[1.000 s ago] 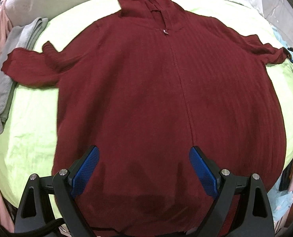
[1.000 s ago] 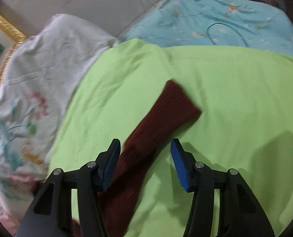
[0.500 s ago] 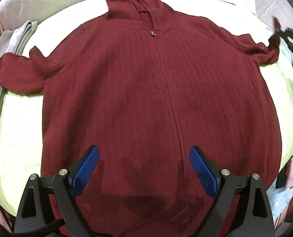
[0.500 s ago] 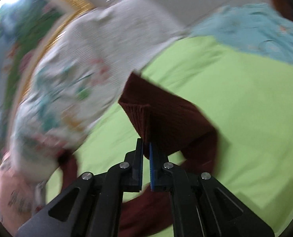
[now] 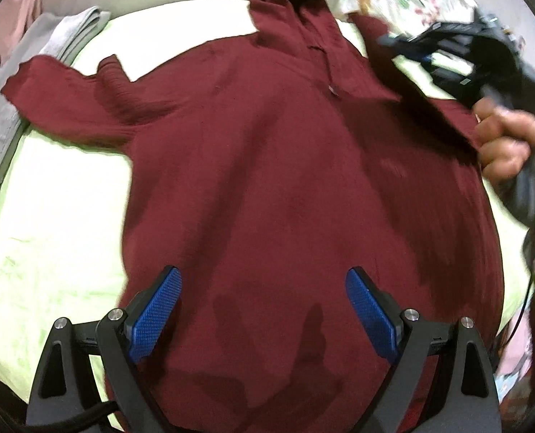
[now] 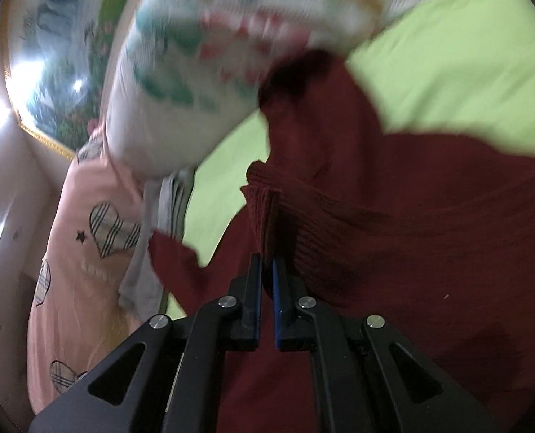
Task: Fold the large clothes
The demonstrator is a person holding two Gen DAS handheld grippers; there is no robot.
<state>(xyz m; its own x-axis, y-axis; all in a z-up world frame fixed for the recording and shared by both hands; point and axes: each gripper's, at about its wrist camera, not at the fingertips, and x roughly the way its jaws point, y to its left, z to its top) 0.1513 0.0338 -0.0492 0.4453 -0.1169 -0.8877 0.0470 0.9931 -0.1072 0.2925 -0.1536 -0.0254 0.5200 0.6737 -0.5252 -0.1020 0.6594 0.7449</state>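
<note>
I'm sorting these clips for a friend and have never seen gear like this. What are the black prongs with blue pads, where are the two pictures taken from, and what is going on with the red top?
Each picture comes from a camera mounted on a hand-held two-finger gripper, looking along its fingers. No robot: a person holds one in each hand. The left gripper hangs open above a dark red ribbed knit hooded sweater spread on a lime green bedsheet. The right gripper, also seen in the left view with the person's hand, is shut on the sweater's right sleeve cuff, lifted over the body. A folded grey garment and a floral white quilt lie nearby.
</note>
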